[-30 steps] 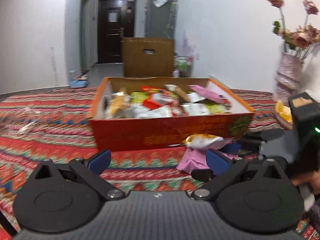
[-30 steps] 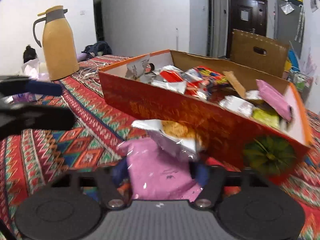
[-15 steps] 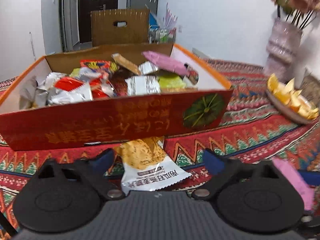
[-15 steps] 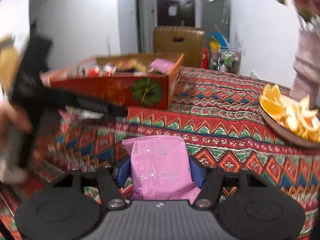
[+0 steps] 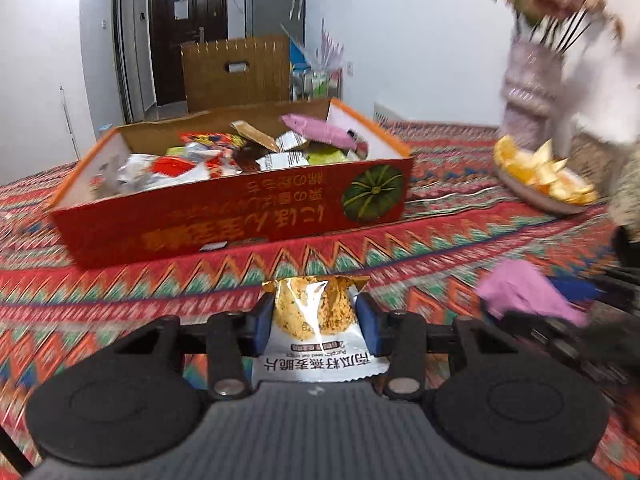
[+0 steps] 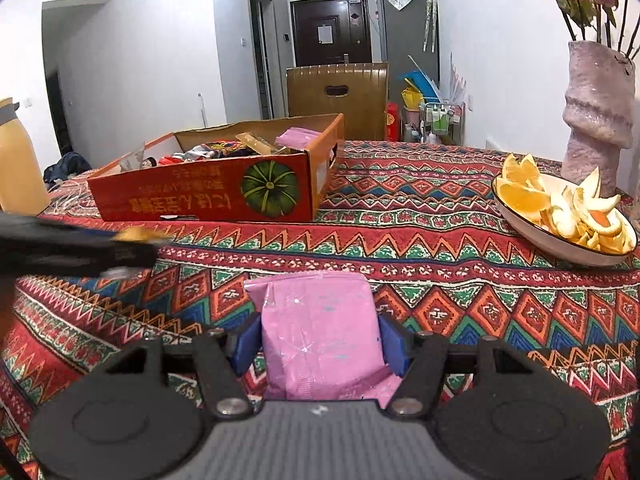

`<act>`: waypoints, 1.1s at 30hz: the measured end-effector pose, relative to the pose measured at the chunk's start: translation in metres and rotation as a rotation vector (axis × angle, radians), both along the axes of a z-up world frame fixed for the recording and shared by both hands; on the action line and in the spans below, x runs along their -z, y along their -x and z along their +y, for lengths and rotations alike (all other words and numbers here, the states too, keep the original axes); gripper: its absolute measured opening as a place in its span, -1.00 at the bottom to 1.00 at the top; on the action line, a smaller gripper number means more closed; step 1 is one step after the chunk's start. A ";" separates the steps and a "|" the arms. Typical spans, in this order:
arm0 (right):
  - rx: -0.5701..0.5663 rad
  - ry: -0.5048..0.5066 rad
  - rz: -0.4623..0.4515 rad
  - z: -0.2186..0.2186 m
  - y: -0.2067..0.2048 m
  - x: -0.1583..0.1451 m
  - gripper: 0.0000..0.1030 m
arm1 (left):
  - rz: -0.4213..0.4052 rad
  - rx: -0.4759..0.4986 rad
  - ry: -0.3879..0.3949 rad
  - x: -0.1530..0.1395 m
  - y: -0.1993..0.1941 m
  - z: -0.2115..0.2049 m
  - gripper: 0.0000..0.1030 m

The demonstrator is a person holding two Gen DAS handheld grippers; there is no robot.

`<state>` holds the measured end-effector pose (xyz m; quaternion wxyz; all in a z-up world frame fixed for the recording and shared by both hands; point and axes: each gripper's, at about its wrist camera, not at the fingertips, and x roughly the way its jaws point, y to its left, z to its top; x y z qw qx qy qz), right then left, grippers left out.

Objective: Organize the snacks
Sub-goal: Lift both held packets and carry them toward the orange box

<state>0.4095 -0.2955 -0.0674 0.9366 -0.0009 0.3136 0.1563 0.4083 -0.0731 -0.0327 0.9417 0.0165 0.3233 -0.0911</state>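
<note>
Squeezing a gold and white oat crisp packet [image 5: 316, 326] between the blue pads [image 5: 262, 322] of the left gripper [image 5: 316, 320], jaws having just been closing in on it and now nearly together, pressing on both sides of the packet. Holding that packet just above the bright zigzag tablecloth [image 5: 400, 256], a little in front of the red snack box [image 5: 236, 220].

Gripping a pink snack packet [image 6: 322, 332] in the right gripper [image 6: 320, 340], blue pads [image 6: 244, 344] pressing on its two sides, jaws partly open around it. Hanging it over the tablecloth too, well apart from the box and off to the right of it.

Sitting on the cloth, the red box with a green pumpkin picture [image 6: 270, 190] on its end, already holding lots of little packets [image 5: 192, 160], with another pink one [image 5: 320, 130] near its far right corner.

Resting near the right edge of the table, a plate of orange slices and peel [image 6: 560, 208], just in front of a pale purple vase [image 6: 598, 112] with flowers. Standing at the far left, a yellow flask [image 6: 18, 160].
</note>
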 end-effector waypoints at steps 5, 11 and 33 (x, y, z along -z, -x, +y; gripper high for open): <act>-0.020 0.023 -0.011 0.010 0.013 -0.003 0.19 | -0.039 -0.035 0.063 -0.017 0.086 0.033 -0.14; -0.080 0.016 -0.037 0.039 0.084 -0.015 0.19 | -0.065 -0.163 0.106 -0.026 0.163 0.079 -0.13; -0.061 -0.015 0.023 0.085 0.194 -0.018 0.19 | -0.068 -0.146 0.171 -0.027 0.226 0.125 -0.13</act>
